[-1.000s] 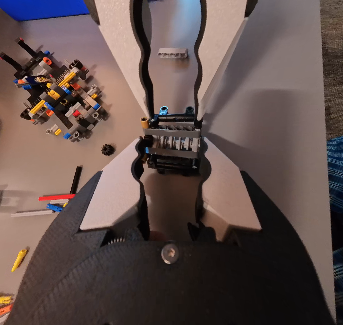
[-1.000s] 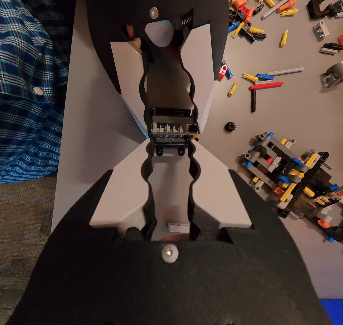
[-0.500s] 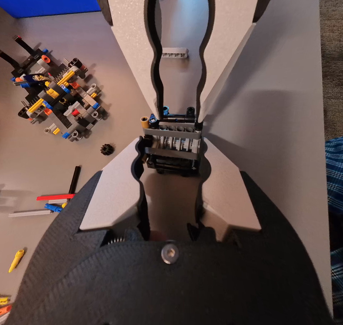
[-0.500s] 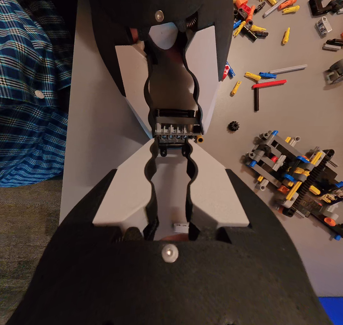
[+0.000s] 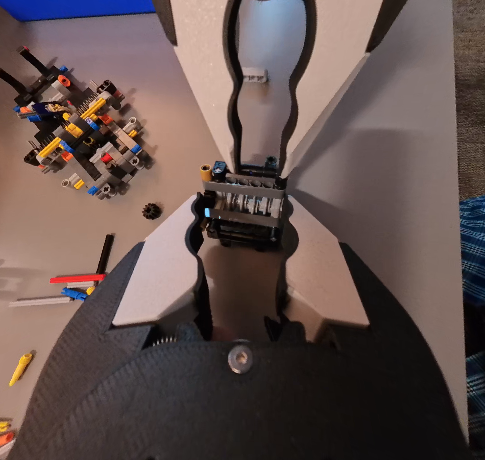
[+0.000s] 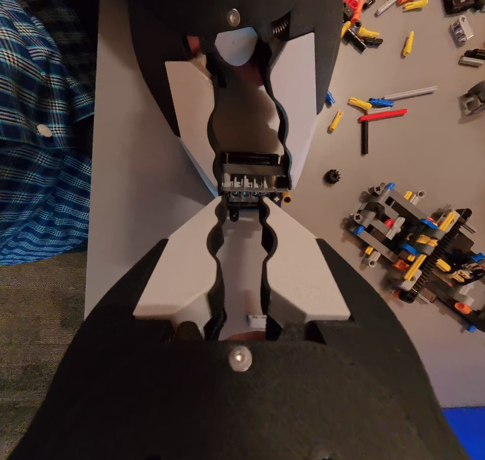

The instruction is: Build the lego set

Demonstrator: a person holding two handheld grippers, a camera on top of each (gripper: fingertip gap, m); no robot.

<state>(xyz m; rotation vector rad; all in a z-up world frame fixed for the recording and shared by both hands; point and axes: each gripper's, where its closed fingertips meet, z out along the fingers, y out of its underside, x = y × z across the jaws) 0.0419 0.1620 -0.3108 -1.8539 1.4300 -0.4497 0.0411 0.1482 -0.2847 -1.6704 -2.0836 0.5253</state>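
A small grey and black lego assembly (image 5: 244, 211) with a tan pin and a blue pin at one corner is held above the table between both grippers. My left gripper (image 5: 242, 205) is shut on its grey beams from the sides. My right gripper (image 6: 241, 203) faces it and is shut on the black end of the same assembly (image 6: 249, 179). In the left wrist view the right gripper (image 5: 258, 170) comes down from the top. In the right wrist view the left gripper (image 6: 253, 182) comes from the top. A large multicoloured lego build (image 5: 78, 137) lies on the table (image 5: 367, 211).
The large build (image 6: 420, 250) lies beside a black gear (image 6: 332, 177). A light grey beam (image 5: 253, 75) lies under the right gripper. A red axle (image 5: 77, 279), a black axle (image 5: 105, 253) and a pile of loose pins (image 6: 367, 27) lie nearby. A plaid sleeve (image 6: 39, 132) is past the table edge. Less than 4 cm separates the two grippers' tips.
My right gripper's fingers have narrowed onto the black end of the small assembly and pushed in a little. My left gripper keeps its hold.
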